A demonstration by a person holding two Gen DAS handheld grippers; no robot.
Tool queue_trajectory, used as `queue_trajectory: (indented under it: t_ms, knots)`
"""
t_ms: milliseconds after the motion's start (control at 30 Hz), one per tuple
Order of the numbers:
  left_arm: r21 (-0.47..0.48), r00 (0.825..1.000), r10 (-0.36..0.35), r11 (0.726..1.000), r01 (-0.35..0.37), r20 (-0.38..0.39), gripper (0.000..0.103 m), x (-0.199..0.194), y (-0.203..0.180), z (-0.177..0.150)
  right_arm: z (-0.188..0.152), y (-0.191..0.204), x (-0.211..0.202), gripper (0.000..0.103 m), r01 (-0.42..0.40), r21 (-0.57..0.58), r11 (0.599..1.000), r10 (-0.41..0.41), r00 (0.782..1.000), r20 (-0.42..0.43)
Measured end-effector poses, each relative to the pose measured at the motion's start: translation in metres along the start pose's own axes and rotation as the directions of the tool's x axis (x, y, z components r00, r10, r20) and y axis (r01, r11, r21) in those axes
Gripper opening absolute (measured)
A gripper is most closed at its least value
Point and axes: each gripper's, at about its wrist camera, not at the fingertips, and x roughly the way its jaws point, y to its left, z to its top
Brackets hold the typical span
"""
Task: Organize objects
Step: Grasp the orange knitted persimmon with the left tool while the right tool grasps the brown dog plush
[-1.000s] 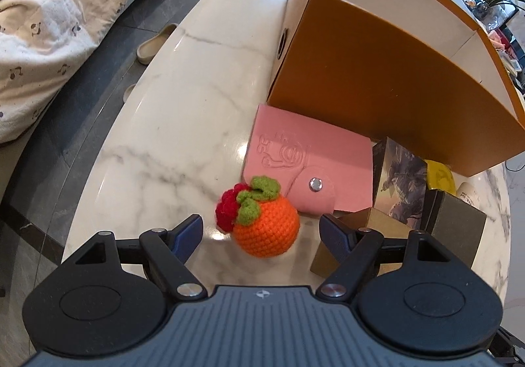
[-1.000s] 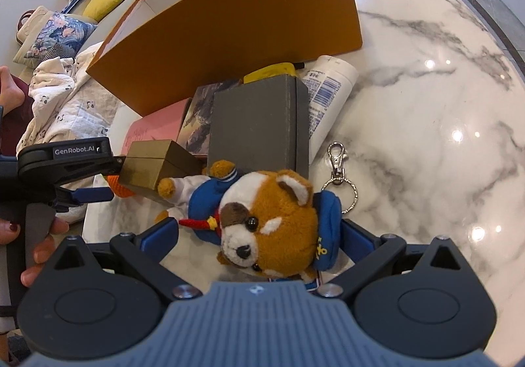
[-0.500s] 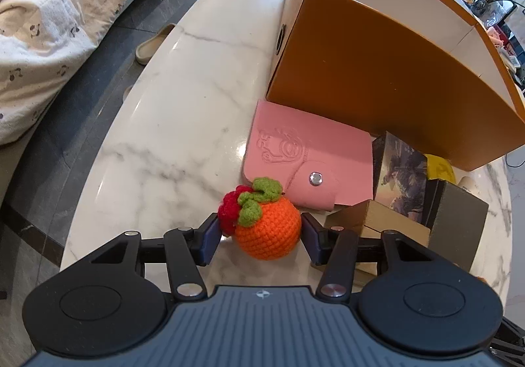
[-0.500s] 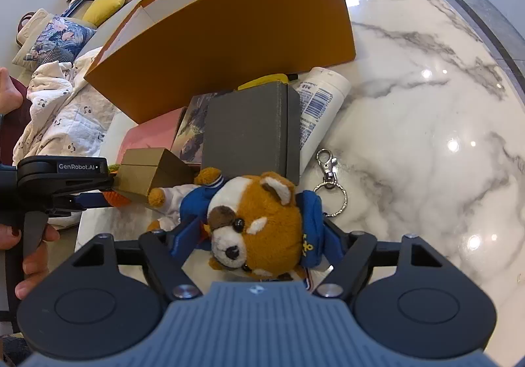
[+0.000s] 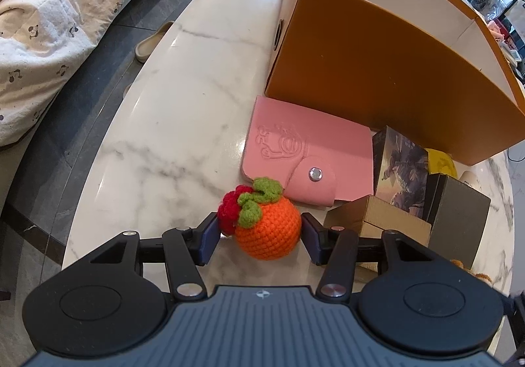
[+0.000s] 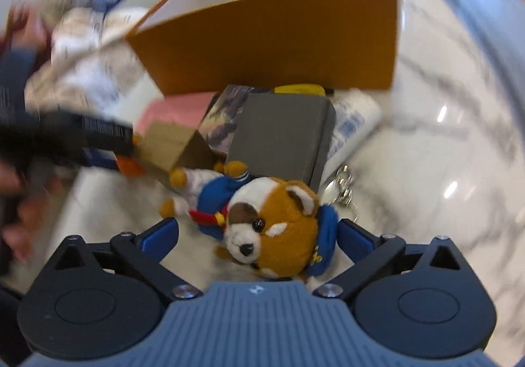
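A crocheted orange fruit (image 5: 267,231) with green leaves and a red berry sits on the marble table (image 5: 170,124). My left gripper (image 5: 259,237) is shut on it, both pads touching its sides. A plush dog in a blue jacket (image 6: 269,229) lies between the fingers of my right gripper (image 6: 257,235), which is open; the right pad touches its jacket, the left pad is apart from it. A large open orange box (image 5: 377,71) stands behind; it also shows in the right wrist view (image 6: 272,42).
Before the box lie a pink snap wallet (image 5: 302,153), a picture box (image 5: 400,170), a brown carton (image 5: 377,219), a grey box (image 6: 279,137), a yellow item (image 5: 439,163), a white tube (image 6: 354,121) and a keyring (image 6: 343,186). A bedspread (image 5: 49,22) is left.
My left gripper has closed onto the crocheted fruit. My right gripper has opened wider around the plush dog and the view is now blurred by motion.
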Motion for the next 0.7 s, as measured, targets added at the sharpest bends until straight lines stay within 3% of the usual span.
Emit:
queue_trajectory:
  t_ms: [167,233,333,433,500,600,700]
  knots:
    - [0.002,1.000,-0.001,1.000,0.001,-0.002,0.061,0.001,0.000,0.000,-0.004,0.016,0.016,0.102,0.042,-0.260,0.965,-0.029,0.998,0.053]
    - [0.001,1.000,-0.001,1.000,0.001,-0.005,0.061,0.001,0.000,0.001,-0.006,0.018,0.022,0.102,0.049,-0.315,0.948,-0.041,0.999,0.031]
    - [-0.001,1.000,-0.003,1.000,0.003,-0.008,0.062,0.000,0.001,0.001,-0.007,0.016,0.025,0.102,-0.008,-0.282,0.959,-0.015,0.997,-0.080]
    - [-0.007,1.000,-0.007,1.000,0.007,-0.012,0.062,0.000,0.002,0.002,-0.012,0.013,0.016,0.102,-0.113,-0.210,0.971,0.073,0.980,-0.187]
    - [-0.008,1.000,-0.006,1.000,0.006,-0.012,0.062,0.000,0.003,0.002,-0.015,0.012,0.009,0.102,-0.122,-0.212,0.970,0.087,0.982,-0.167]
    - [0.001,1.000,0.003,1.000,-0.003,-0.010,0.062,0.001,0.002,0.001,-0.014,0.013,0.015,0.102,-0.034,-0.226,0.973,0.009,0.994,-0.111]
    - [0.023,1.000,0.012,1.000,-0.011,-0.012,0.062,0.001,0.001,0.000,-0.011,0.016,0.026,0.102,0.000,-0.238,0.971,-0.019,0.997,-0.078]
